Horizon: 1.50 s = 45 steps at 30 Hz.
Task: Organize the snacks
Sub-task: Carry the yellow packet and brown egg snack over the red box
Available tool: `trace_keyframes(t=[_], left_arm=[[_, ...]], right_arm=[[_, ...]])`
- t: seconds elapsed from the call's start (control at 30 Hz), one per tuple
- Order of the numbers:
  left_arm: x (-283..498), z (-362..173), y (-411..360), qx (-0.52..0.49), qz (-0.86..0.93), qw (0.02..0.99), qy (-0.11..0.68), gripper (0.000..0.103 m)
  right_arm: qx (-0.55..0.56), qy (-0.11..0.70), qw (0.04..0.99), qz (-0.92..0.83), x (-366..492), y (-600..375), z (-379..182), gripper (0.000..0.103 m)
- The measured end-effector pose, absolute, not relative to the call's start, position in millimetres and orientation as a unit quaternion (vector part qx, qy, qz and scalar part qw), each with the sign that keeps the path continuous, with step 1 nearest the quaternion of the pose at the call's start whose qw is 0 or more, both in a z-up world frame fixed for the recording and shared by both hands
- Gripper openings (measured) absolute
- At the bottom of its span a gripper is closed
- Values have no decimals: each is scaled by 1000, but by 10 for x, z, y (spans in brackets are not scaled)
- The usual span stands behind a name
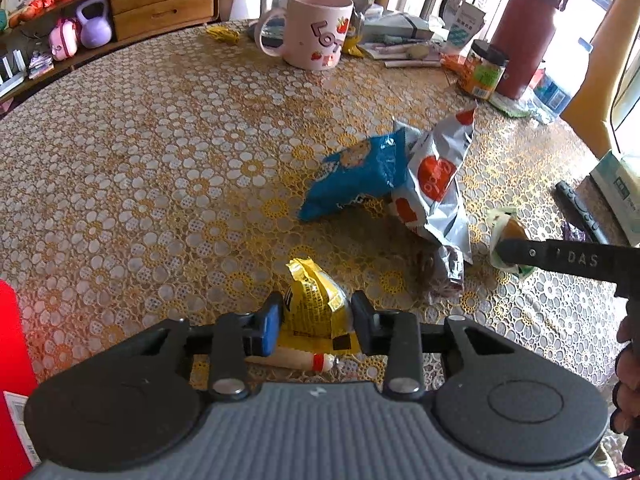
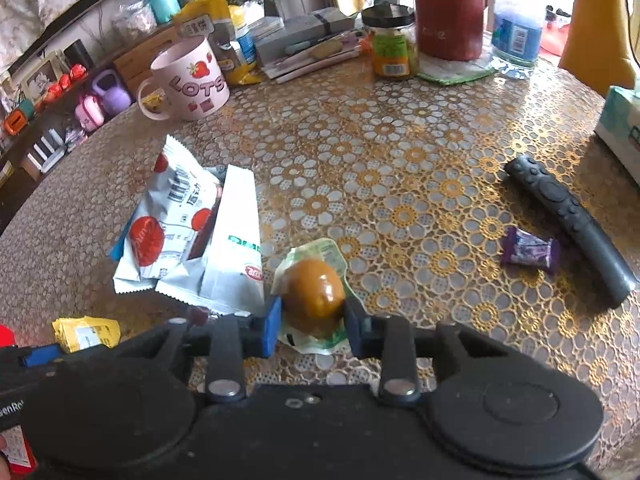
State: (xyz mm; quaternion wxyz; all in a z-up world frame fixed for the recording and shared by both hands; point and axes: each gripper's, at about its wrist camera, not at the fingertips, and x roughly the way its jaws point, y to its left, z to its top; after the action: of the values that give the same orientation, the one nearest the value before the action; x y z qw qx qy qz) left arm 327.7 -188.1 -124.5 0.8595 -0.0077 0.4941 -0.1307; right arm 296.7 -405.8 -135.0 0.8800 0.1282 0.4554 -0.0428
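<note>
Yellow lace-patterned oilcloth covers the round table [image 1: 168, 152] we work over, a gripper in each hand. Going left to right in the left wrist view, a red box [image 1: 12, 360] sits at the near edge, then our left gripper [image 1: 316, 316] with its fingers closed onto a yellow packet [image 1: 316, 304], pads pressing both sides while it rests on the cloth. A small white sausage stick [image 1: 296, 360] lies just under the fingers. Beyond sit a blue bag [image 1: 356, 176] and a white bag with red dots [image 1: 436, 184], touching each other, and a pink mug [image 1: 316, 28] stands far back.

In the right wrist view, the white bags lie at left, then our right gripper [image 2: 312, 320] closes on a brown egg in clear wrap [image 2: 316, 292], pads touching its two sides. Further right lie a purple candy [image 2: 528, 252] and a black remote [image 2: 572, 232], just beside each other.

We judge both snacks caught but not yet lifted. The egg is round and its wrap looks slick, so it could squirt out of the pads on the lift, or split if we squeeze harder. The yellow packet is soft and may crumple and slide free. Our two grippers work near each other, so swinging both toward one spot could knock them together.
</note>
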Motion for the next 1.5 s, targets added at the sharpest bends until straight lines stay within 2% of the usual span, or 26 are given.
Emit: trace_keyframes(t=[0.47,0.87,1.5], left_arm=[[2836,-760,-1634,-10,-136,865,483,36],[2307,-283,-1115,-23,-133,872,471,36],[1575,78,7,-40,-101,887,448,36]], right_arm=[[112,433,894,-7,2374,-3703,-739,32],[78,409,907,60,1798,-2975,-200,32],[22,393,905,162,1241,-1601,152,32]])
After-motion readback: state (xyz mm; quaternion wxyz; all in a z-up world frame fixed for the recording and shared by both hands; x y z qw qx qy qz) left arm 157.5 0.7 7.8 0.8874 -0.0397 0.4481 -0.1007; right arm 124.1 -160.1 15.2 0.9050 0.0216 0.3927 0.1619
